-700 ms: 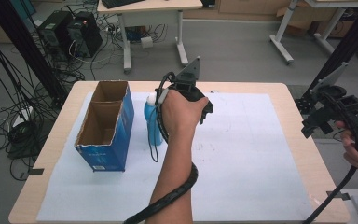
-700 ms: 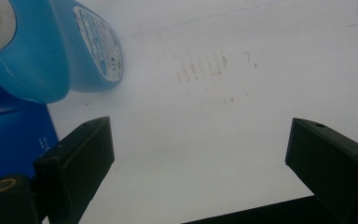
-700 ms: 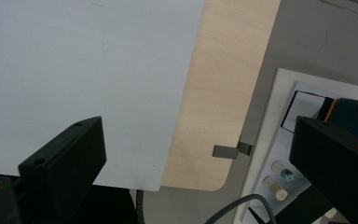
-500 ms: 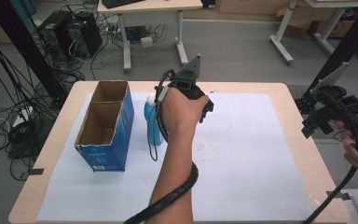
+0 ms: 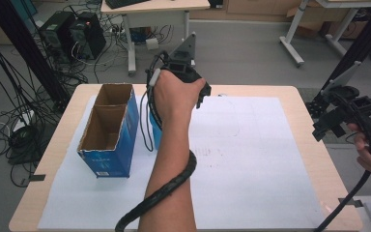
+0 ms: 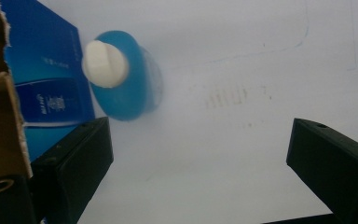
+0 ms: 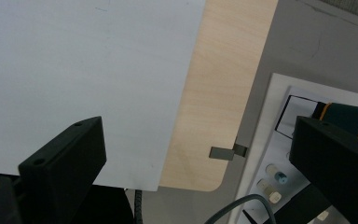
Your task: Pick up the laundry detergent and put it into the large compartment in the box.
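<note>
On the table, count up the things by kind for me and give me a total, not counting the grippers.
Blue cardboard box, open top, two compartments: 1
Blue bottle with white cap, standing beside the box: 1
White paper sheet covering the tabletop: 1
Total: 3

You have one blue bottle (image 6: 126,77) with one white cap (image 6: 105,64), standing just beside one open blue carton (image 5: 108,133). That carton has two compartments. You hold two grippers: left gripper (image 6: 200,154), right gripper (image 7: 200,163).
</note>
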`<state>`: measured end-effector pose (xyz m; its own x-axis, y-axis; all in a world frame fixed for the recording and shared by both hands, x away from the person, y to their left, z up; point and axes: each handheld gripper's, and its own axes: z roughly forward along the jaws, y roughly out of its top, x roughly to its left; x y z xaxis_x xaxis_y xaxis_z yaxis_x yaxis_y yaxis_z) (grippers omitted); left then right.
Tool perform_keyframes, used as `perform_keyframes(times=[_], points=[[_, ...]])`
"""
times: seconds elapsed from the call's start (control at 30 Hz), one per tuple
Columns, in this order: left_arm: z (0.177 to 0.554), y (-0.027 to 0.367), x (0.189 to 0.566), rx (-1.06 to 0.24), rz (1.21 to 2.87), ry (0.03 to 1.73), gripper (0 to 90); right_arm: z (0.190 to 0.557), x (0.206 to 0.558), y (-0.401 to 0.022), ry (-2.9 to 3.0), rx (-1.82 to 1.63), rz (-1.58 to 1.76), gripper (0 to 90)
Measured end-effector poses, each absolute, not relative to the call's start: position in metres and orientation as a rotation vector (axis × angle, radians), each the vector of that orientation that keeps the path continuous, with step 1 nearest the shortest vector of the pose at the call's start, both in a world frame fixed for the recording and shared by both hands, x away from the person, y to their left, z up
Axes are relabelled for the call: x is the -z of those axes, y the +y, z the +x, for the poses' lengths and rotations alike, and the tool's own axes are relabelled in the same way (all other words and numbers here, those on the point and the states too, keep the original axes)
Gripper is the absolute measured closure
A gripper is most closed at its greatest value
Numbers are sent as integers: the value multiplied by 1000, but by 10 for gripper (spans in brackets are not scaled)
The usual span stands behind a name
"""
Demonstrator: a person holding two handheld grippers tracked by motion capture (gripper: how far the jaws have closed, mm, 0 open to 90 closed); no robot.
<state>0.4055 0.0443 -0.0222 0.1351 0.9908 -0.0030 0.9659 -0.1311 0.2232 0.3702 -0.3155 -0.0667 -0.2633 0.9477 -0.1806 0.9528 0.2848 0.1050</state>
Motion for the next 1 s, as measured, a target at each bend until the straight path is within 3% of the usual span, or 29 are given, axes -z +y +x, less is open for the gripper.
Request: perform_keyframes(times=[0.4, 1.0], points=[[429, 65, 17, -280, 2185, 2016, 67, 370, 63, -308, 2357, 38, 1728, 34], [460, 83, 50, -221, 2191, 2062, 66, 371, 62, -302, 2369, 43, 1702, 34]])
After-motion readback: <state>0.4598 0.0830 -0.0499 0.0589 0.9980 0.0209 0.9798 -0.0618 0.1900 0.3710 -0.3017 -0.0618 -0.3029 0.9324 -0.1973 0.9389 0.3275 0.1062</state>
